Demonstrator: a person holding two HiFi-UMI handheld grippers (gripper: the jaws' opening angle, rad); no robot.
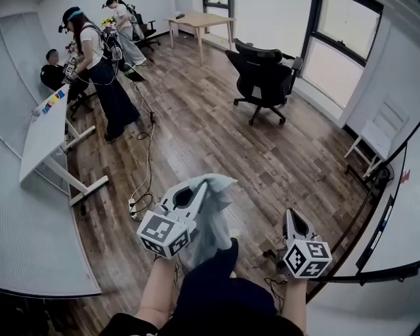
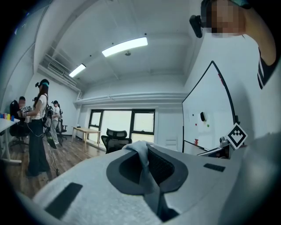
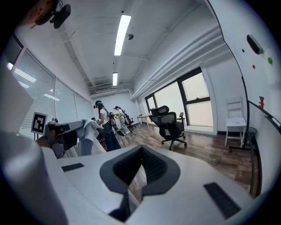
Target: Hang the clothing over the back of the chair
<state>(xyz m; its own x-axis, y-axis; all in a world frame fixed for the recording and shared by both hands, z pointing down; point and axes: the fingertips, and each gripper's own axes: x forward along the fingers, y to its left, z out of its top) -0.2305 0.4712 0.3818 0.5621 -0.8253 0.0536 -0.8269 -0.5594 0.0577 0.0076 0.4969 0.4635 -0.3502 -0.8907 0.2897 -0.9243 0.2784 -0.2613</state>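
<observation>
My left gripper [image 1: 199, 188] is shut on a pale grey-blue piece of clothing [image 1: 215, 223], which drapes down from its tips in front of my legs. In the left gripper view the cloth [image 2: 142, 160] is pinched between the jaws and runs over the tip. A black office chair [image 1: 262, 75] stands far ahead to the right on the wooden floor, well away from both grippers; it also shows as the chair [image 2: 115, 138] and the chair [image 3: 169, 125]. My right gripper [image 1: 292, 215] hangs low at the right, shut with nothing in it. It is about level with the left gripper [image 3: 66, 132].
People stand and sit by a white table [image 1: 46, 131] at the far left. Cables and a power strip [image 1: 134, 207] lie on the floor ahead to the left. A wooden table [image 1: 200, 20] stands at the back, and a white chair [image 1: 384, 134] and a whiteboard [image 1: 394, 223] at the right.
</observation>
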